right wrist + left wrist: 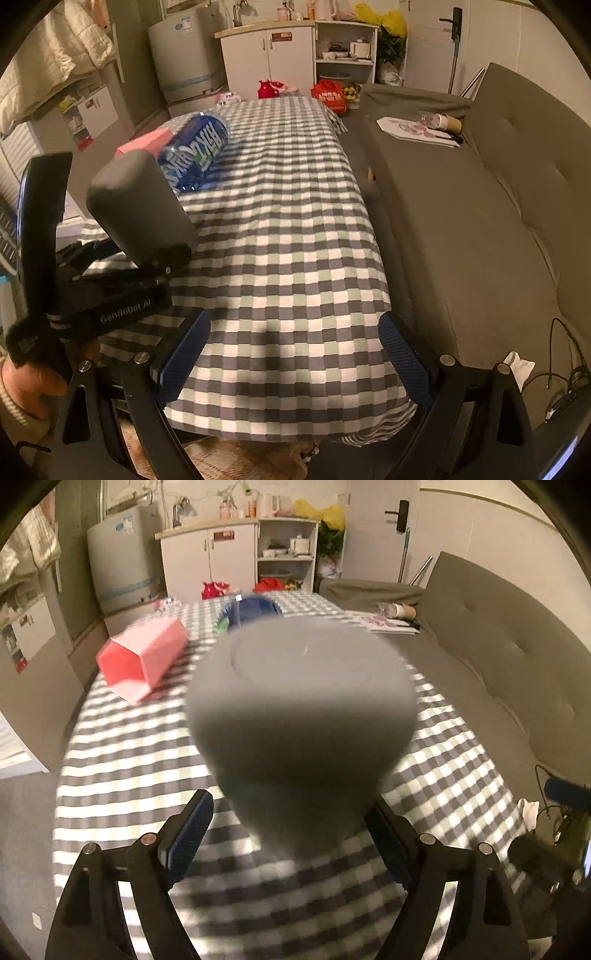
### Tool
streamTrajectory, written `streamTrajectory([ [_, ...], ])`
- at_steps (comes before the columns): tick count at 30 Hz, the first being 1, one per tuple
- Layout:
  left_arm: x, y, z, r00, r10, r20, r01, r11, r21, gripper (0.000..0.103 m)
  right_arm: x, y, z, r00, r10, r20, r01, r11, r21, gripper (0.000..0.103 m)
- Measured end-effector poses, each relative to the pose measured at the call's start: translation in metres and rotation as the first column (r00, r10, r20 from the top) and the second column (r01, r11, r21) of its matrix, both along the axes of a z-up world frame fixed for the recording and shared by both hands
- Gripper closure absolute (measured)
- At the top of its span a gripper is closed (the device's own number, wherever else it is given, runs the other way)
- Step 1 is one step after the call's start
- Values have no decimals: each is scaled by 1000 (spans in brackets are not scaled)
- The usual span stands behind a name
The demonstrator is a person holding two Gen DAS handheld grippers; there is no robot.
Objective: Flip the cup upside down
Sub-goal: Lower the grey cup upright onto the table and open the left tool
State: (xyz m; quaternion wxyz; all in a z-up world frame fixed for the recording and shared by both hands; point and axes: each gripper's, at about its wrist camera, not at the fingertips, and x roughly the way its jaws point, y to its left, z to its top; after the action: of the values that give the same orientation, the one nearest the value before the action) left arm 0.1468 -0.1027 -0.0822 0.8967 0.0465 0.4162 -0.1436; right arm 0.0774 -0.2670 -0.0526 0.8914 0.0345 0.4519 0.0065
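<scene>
Two grippers in shot, and the left gripper [288, 834] has the grey cup [301, 709] filling its camera, base toward the lens, blurred and out of focus. Its mouth end is hidden low between the blue pads; the right-hand pad touches the cup wall, the left-hand pad seems to stand slightly off, so whether that grip is truly clenched I cannot tell. From the right wrist view the same cup [142, 203] sits tilted above the left side of the checked tablecloth [288, 229], its lower end tucked into the left gripper's black frame, where "GenRobot.AI" reads in white.

The right gripper [295, 350] hangs over the near table edge with jaws spread wide, nothing between them.

Behind the cup lies a blue bottle [195, 155] on its side, large white characters on its label, not readable here. A pink carton [144, 661] lies tipped beside it, partly hidden in the right view. A grey sofa [480, 221] runs along the table's right.
</scene>
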Motion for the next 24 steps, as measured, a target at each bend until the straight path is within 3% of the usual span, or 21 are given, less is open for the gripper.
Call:
streamTrajectory([
  [16, -64, 46, 115, 976, 82, 202, -57, 990, -126, 17, -64, 10, 91, 975, 4, 222, -6, 1000, 8, 10],
  [24, -107, 86, 119, 935, 200, 291, -164, 976, -146, 11, -78, 32, 84, 936, 44, 350, -53, 999, 15, 10],
])
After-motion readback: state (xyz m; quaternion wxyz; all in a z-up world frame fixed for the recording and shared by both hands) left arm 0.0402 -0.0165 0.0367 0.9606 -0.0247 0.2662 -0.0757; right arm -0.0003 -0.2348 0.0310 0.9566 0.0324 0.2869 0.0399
